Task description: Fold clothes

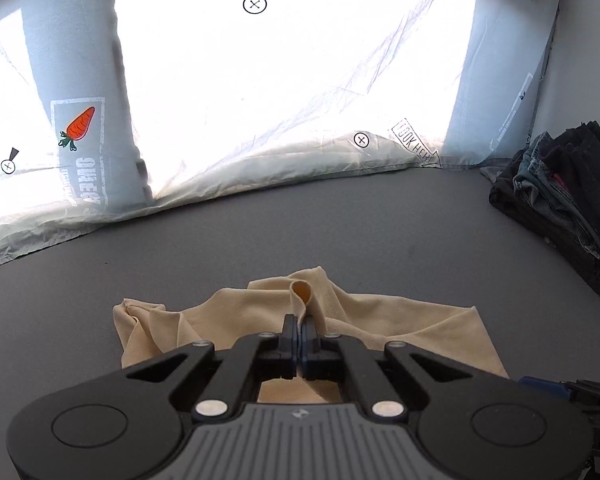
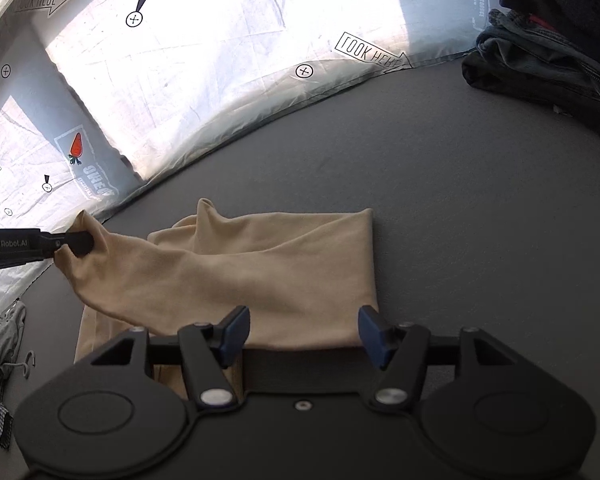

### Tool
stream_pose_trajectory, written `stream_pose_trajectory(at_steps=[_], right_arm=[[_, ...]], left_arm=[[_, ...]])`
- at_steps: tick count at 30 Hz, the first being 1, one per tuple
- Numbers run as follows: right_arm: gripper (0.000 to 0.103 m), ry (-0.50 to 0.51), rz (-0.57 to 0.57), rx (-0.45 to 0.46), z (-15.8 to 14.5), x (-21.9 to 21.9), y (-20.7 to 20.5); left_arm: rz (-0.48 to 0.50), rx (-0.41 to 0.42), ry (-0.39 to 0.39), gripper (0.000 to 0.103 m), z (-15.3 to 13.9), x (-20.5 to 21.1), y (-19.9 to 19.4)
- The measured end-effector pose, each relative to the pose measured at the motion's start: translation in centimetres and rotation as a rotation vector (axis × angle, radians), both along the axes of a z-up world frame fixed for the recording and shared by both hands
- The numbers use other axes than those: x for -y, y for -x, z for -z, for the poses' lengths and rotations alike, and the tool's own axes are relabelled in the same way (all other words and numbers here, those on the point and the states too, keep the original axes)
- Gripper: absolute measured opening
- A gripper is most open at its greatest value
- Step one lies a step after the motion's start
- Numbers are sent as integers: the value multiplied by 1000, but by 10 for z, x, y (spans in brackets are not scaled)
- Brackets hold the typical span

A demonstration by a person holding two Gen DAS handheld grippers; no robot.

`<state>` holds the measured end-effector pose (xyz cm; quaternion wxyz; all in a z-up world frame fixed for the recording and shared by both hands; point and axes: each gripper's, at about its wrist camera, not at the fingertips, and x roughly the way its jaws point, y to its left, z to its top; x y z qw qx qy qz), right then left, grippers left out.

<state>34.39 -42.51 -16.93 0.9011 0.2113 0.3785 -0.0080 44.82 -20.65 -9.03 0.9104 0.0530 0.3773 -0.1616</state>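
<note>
The beige garment (image 2: 260, 268) is lying on the grey desk (image 2: 440, 200), partly folded, with its long axis running left to right across the right wrist view. Its right end is resting flat and squared off, while its left end is being lifted off the surface.

The left tongs (image 1: 299, 326) are pressed together on a raised ridge of that cloth, with a small loop of fabric standing up just beyond the tips. In the right wrist view the same tongs are showing at the far left, pinching the garment's left corner, so the left hand is the one in charge of the cloth.

The right tongs (image 2: 304, 332) are standing spread over the near right edge of the garment, with nothing between the blue pads (image 2: 236, 326); whether they are touching the cloth cannot be told.

Judging from this, the next move is turning on carrying the lifted left end rightward over the flat right end, along the long axis. The path across the desk is looking free.

A dark pile of clothes (image 2: 548, 48) is sitting well apart at the far right. A printed white sheet (image 2: 220, 64) is lining the far edge, and some loose grey clothing (image 2: 4, 332) is lying at the near left.
</note>
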Motion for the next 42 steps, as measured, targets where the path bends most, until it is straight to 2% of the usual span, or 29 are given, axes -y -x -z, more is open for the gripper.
stream_pose_trajectory(at_steps=[4, 8, 15, 17, 19, 20, 22, 24, 30, 33, 39, 42], right_arm=[[63, 42, 0, 11, -11, -12, 20], [64, 91, -24, -2, -16, -34, 44], [64, 170, -90, -126, 5, -71, 64], [60, 177, -113, -155, 14, -79, 67], [44, 181, -123, -187, 22, -86, 67], [42, 195, -116, -194, 24, -89, 67], [20, 249, -131, -193, 22, -98, 66], [6, 284, -145, -197, 19, -105, 64], [5, 391, -171, -170, -3, -125, 68], [5, 415, -172, -143, -20, -135, 73], [5, 397, -233, -84, -45, -162, 77], [5, 350, -283, -75, -45, -175, 74]], left_arm=[[-38, 111, 43, 2, -40, -20, 4], [-96, 183, 99, 2, -72, -49, 2], [-192, 253, 155, 2, -97, -112, -2], [-216, 261, 168, 2, -99, -130, -1], [-236, 269, 174, 2, -100, -148, 0], [-245, 271, 179, 2, -101, -155, -1], [-262, 274, 191, 2, -101, -170, -1], [-279, 275, 205, 2, -103, -184, -3], [-309, 300, 270, 2, -116, -218, -8], [-294, 325, 347, 2, -133, -227, -7], [-263, 432, 422, 2, -174, -235, 13], [-310, 442, 417, 2, -178, -251, 20]])
